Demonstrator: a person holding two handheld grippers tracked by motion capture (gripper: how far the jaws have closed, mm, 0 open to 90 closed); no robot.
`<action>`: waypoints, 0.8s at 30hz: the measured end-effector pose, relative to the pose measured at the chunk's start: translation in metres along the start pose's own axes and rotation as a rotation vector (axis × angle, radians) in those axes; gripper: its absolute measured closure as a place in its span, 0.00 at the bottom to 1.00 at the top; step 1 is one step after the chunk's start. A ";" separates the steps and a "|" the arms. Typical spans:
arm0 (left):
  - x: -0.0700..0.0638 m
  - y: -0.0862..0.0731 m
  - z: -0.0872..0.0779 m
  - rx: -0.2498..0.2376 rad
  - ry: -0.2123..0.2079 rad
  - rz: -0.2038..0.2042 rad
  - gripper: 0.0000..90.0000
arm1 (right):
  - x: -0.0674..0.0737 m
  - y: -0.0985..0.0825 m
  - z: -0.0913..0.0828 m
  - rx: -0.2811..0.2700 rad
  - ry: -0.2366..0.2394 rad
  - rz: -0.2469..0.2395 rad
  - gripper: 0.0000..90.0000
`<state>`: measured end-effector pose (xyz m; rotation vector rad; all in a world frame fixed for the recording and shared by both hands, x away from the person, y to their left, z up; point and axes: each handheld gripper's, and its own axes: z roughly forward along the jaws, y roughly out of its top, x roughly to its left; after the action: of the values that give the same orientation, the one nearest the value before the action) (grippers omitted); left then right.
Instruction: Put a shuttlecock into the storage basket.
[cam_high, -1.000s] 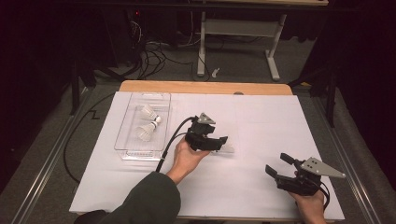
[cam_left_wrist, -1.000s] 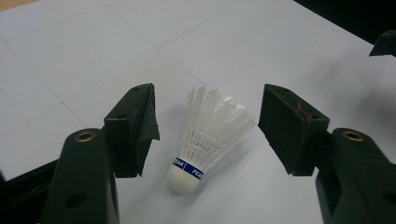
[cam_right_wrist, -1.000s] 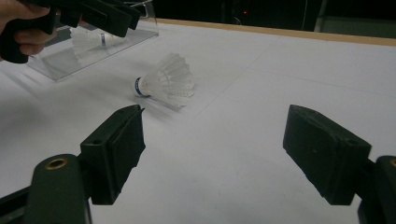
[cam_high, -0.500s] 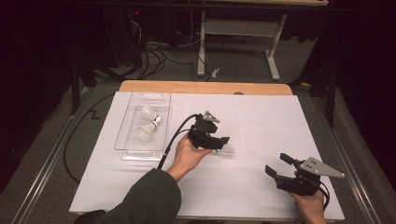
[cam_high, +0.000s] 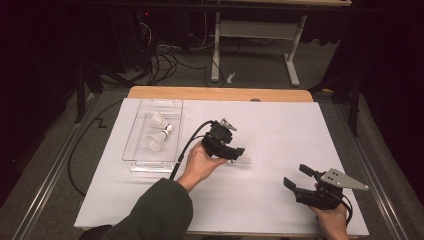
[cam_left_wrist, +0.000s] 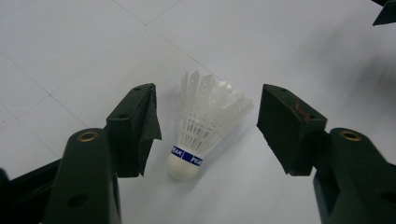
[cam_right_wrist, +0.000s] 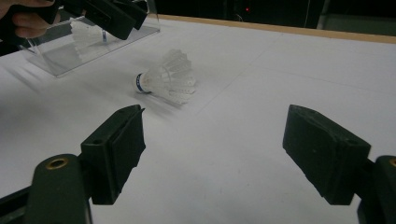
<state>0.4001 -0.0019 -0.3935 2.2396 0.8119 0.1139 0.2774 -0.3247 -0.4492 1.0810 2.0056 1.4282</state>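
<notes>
Right tongs (cam_high: 300, 178): wide apart, holding nothing, near counter's (cam_high: 280, 210) front edge.
Left tongs (cam_left_wrist: 208, 126): wide apart, straddling the shuttlecock (cam_left_wrist: 205, 121), not touching.
Shuttlecock: lying mid-counter; blue band, writing too small.
Tray (cam_high: 137, 155): clear, left, two more shuttlecocks (cam_high: 157, 132).
Room: bare white sheet all round.

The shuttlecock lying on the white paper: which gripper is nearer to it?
Left. The left gripper hovers over the shuttlecock, open jaws either side without touching. The right gripper waits open nearer the table's front edge, well apart.
</notes>
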 end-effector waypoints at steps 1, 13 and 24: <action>0.001 0.000 0.000 0.002 0.001 0.000 0.43 | 0.000 0.000 0.000 0.001 0.000 0.000 0.24; 0.002 0.006 0.003 0.049 -0.004 0.017 0.41 | 0.000 0.000 0.000 -0.001 0.000 0.002 0.24; 0.003 0.007 0.011 0.106 -0.008 0.033 0.43 | 0.000 0.000 0.000 -0.001 0.000 0.000 0.24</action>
<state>0.4093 -0.0109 -0.3967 2.3519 0.7939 0.0788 0.2773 -0.3250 -0.4491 1.0809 2.0045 1.4295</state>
